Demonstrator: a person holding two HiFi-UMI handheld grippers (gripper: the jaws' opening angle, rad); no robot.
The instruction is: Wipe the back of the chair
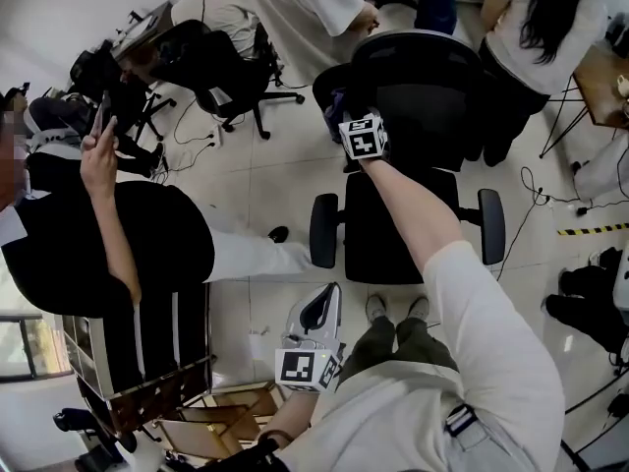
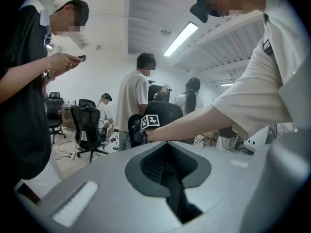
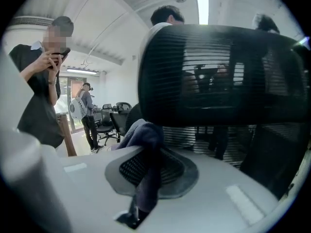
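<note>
A black mesh office chair [image 1: 418, 87] stands in front of me, its seat [image 1: 393, 234] toward me. My right gripper [image 1: 348, 116] is held out at the left edge of the chair back, shut on a dark blue-purple cloth [image 1: 334, 101]. In the right gripper view the cloth [image 3: 143, 135] hangs bunched between the jaws of the right gripper [image 3: 148, 166], just below the chair's headrest [image 3: 218, 67]. My left gripper [image 1: 316, 318] stays low near my body, away from the chair. In the left gripper view the left gripper [image 2: 167, 171] is shut with nothing in it.
A person in a black shirt [image 1: 108, 234] stands close on the left, looking at a phone. A second black chair [image 1: 211, 67] and several people stand behind the chair. Cables [image 1: 192, 146] lie on the tiled floor. A wooden frame [image 1: 147, 362] is at bottom left.
</note>
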